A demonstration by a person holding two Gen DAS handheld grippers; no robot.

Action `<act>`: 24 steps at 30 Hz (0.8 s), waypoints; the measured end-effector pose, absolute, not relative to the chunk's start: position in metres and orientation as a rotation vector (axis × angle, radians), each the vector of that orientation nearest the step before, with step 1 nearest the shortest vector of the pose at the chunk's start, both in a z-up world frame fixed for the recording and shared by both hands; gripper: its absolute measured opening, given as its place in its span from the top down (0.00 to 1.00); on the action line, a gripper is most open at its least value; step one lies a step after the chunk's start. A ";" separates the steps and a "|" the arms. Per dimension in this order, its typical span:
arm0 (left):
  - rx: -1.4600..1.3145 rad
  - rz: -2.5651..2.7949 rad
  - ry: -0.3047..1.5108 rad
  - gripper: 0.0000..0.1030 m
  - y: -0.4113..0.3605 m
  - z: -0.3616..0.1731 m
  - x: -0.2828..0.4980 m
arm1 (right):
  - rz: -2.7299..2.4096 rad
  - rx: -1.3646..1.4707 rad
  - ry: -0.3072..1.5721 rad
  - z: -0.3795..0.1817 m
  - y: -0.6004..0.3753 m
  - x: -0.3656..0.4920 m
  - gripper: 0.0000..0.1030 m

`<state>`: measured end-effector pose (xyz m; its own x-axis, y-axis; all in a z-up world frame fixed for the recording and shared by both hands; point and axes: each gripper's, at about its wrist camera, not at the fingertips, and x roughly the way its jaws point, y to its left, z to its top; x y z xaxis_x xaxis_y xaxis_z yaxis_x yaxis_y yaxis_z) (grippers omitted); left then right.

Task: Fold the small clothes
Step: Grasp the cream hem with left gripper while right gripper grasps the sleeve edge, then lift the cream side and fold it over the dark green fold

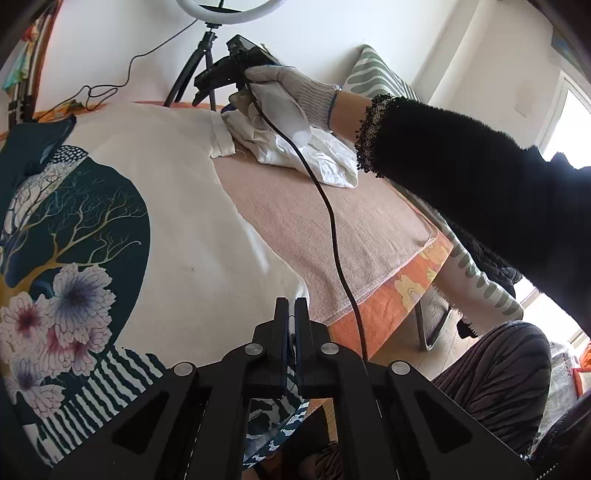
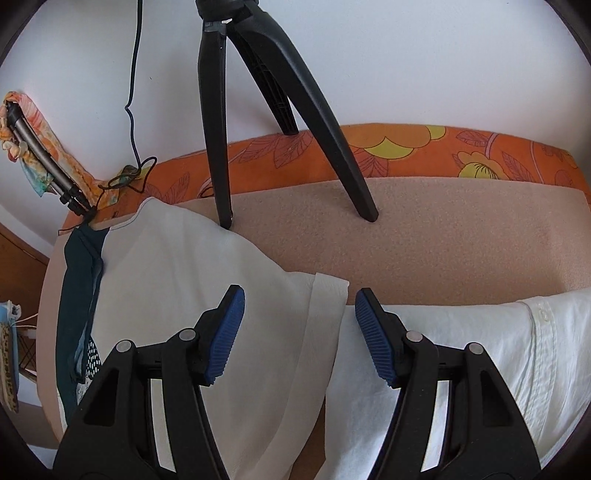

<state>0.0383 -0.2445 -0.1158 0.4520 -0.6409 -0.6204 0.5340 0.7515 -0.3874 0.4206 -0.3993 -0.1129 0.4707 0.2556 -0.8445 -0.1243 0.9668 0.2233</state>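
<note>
A white T-shirt (image 1: 177, 206) with a dark teal tree-and-flower print lies spread on the pink blanket (image 1: 314, 229). At its near hem, my left gripper (image 1: 291, 306) is shut on the T-shirt edge. A gloved hand (image 1: 288, 92) holds my right gripper (image 1: 197, 92) at the far side, over the T-shirt sleeve (image 1: 221, 136). In the right wrist view the right gripper (image 2: 298, 291) stands open, its blue pads (image 2: 227, 332) on either side of the sleeve (image 2: 325, 325) and nothing pinched between them. A crumpled white button shirt (image 2: 480, 350) lies just right of the sleeve.
Tripod legs (image 2: 214, 129) of a ring light (image 1: 221, 11) stand on the blanket just beyond the T-shirt (image 2: 177, 266). A black cable (image 1: 332, 221) trails across the blanket from the right gripper. Orange floral cloth (image 2: 406, 151) edges the table. A striped cushion (image 1: 369, 74) is at the back right.
</note>
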 end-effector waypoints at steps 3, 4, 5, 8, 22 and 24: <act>-0.168 -0.721 0.818 0.99 -0.239 -0.113 0.040 | 0.228 0.099 1.079 -0.120 -0.391 0.427 0.36; -0.176 -0.720 0.814 0.99 -0.236 -0.112 0.040 | 0.228 0.088 1.087 -0.122 -0.389 0.429 0.36; -0.180 -0.719 0.810 0.99 -0.234 -0.111 0.040 | 0.228 0.077 1.089 -0.124 -0.387 0.430 0.36; -0.195 -0.712 0.804 0.99 -0.230 -0.111 0.041 | 0.238 0.046 1.102 -0.128 -0.379 0.433 0.49; -0.294 -0.638 0.765 0.99 -0.191 -0.107 0.028 | 0.187 -0.041 1.026 -0.073 -0.333 0.418 0.93; -0.299 -0.622 0.758 0.99 -0.184 -0.105 0.023 | 0.181 -0.071 1.011 -0.059 -0.315 0.414 0.93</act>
